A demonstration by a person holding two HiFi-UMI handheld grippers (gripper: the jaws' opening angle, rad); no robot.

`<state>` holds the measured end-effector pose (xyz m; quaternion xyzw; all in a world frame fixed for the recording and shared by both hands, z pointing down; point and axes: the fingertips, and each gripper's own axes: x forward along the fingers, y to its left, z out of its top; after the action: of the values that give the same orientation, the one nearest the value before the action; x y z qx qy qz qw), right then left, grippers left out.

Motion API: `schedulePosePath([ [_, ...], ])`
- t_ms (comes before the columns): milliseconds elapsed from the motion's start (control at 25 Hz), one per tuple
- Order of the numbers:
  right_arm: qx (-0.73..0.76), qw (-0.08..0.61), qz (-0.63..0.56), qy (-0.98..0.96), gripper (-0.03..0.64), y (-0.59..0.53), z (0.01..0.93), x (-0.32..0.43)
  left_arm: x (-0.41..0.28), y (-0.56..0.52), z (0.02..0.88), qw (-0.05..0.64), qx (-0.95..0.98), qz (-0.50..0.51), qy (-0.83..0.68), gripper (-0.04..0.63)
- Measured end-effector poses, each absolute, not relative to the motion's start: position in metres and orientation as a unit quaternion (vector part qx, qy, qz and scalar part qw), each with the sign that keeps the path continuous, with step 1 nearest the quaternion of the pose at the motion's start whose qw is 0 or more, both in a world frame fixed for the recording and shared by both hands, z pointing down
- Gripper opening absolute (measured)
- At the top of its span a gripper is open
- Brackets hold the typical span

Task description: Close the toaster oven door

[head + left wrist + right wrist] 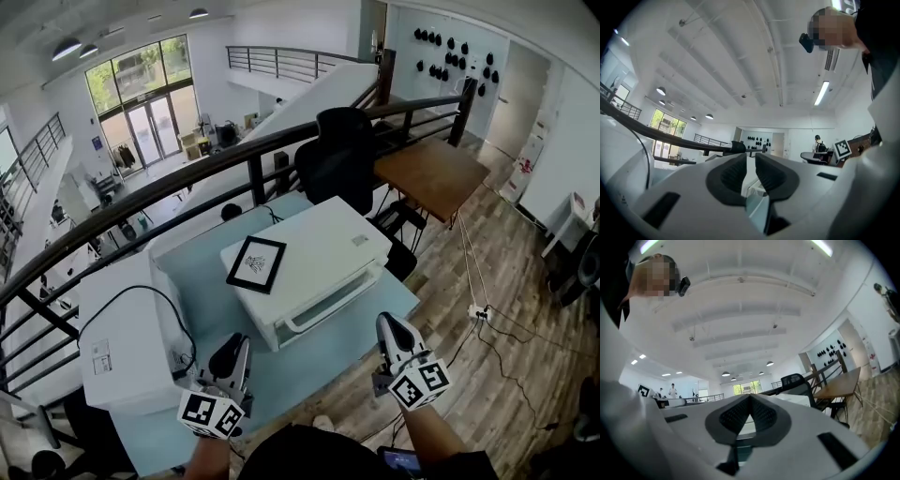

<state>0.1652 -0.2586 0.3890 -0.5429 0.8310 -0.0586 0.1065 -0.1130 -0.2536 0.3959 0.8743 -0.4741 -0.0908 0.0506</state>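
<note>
The white toaster oven (309,253) sits in the middle of the pale blue table (319,366), turned at an angle, and from the head view we see its door (323,302) standing flush against the front, the handle (330,314) running across it. A black-framed marker card (256,263) lies flat on its top. To the left on the same table stands a second white box-shaped appliance (122,347) with a black cable (141,292) looping over it. Both tools hang at the near edge, apart from the oven. The left gripper (236,354) has its pads a narrow slit apart and we see nothing clamped between them in its own view (750,161); the right gripper (392,330) has its pads pressed tip to tip, empty (750,401). Behind the table we see a black office chair (337,155), a dark railing (187,178) and a wooden table (431,173) on the plank floor (506,375).
</note>
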Motion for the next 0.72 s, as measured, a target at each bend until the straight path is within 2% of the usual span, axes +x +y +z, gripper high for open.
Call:
schedulePosePath([
  [240,-0.549,0.104,-0.042,0.828,-0.003,-0.2487,0.3858,0.1662,-0.1236,-0.2464,0.3921,0.046,0.865,-0.089,-0.491,0.025],
  [720,-0.541,0.092,-0.056,0.834,-0.003,-0.2505,0.3942,0.1566,-0.1222,-0.2434,0.3949,0.052,0.869,-0.089,-0.483,0.021],
])
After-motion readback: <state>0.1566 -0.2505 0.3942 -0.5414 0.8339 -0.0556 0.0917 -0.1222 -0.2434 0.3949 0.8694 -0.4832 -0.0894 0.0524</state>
